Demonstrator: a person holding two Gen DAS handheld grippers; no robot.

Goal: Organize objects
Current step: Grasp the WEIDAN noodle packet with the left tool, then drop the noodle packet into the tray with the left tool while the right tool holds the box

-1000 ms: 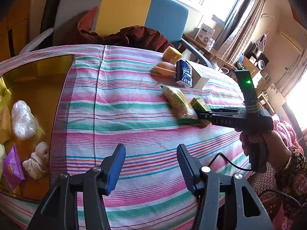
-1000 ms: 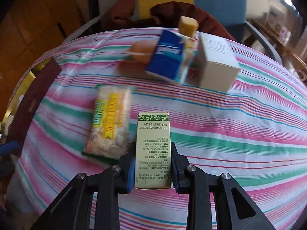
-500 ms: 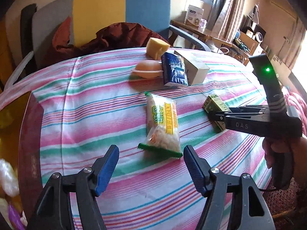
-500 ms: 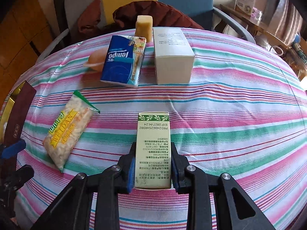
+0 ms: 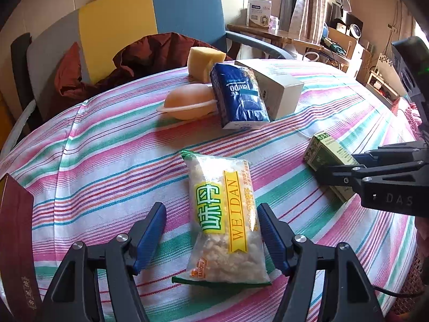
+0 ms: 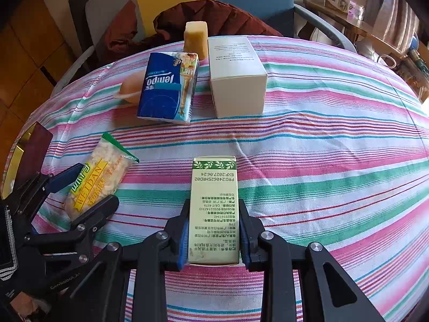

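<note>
Striped tablecloth [image 5: 107, 139] w/ pink, green & white bands covers the round table, all items sit on it. Behind the table: chair [image 5: 150, 18] w/ grey, yellow & blue back panels, dark red garment [image 5: 139, 56] heaped on the seat.

White carton [image 6: 236, 80] lies near the far edge, printed top up. Just beside it on the left, blue Tempo tissue pack [image 6: 169, 88] lies tilted, its far end propped on a peach-coloured lidded dish [image 5: 190, 102]. Yellow sponge block [image 6: 195, 39] stands upright behind the tissue pack & carton, near the table's far edge.

WEIDAN snack bag [image 5: 228, 214], clear w/ yellow label & green ends, lies flat nearer the front. Left gripper [image 5: 211, 233] is spread wide, one blue pad each side of the bag's near half; can't tell if pads touch it. In right wrist view same gripper [image 6: 77, 187] straddles the bag from the left.

Green-and-cream small box [image 6: 214, 209], leaf band at its far end, printed text upside down, is clamped btwn the blue pads of the right gripper [image 6: 213, 236], to the right of the bag & well apart from the carton. Can't tell if the box rests on the cloth.

Dark red booklet [image 5: 16, 241] sits at the table's left edge.
</note>
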